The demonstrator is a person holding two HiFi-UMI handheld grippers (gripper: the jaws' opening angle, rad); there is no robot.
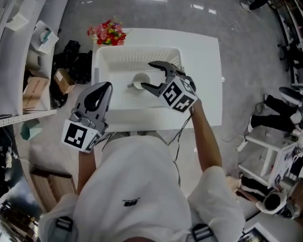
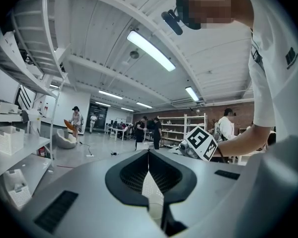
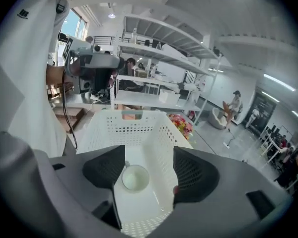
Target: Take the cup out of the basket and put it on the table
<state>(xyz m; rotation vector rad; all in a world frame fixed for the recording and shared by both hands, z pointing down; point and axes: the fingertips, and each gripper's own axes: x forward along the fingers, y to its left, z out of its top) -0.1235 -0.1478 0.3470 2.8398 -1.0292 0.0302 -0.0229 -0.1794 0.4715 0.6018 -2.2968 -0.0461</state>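
The right gripper (image 1: 148,76) is being held over the white perforated basket (image 1: 136,52) on the table (image 1: 204,74), its jaws spread wide with nothing pressed between them. The cup (image 3: 135,177) is being seen just below and between those jaws, nearer the one at the left of the right gripper view. It is small, round and white, standing upright on the basket floor, with a small handle. The left gripper (image 1: 105,87) is being held outside the basket, to the left of the right one, with its jaws closed together on nothing.
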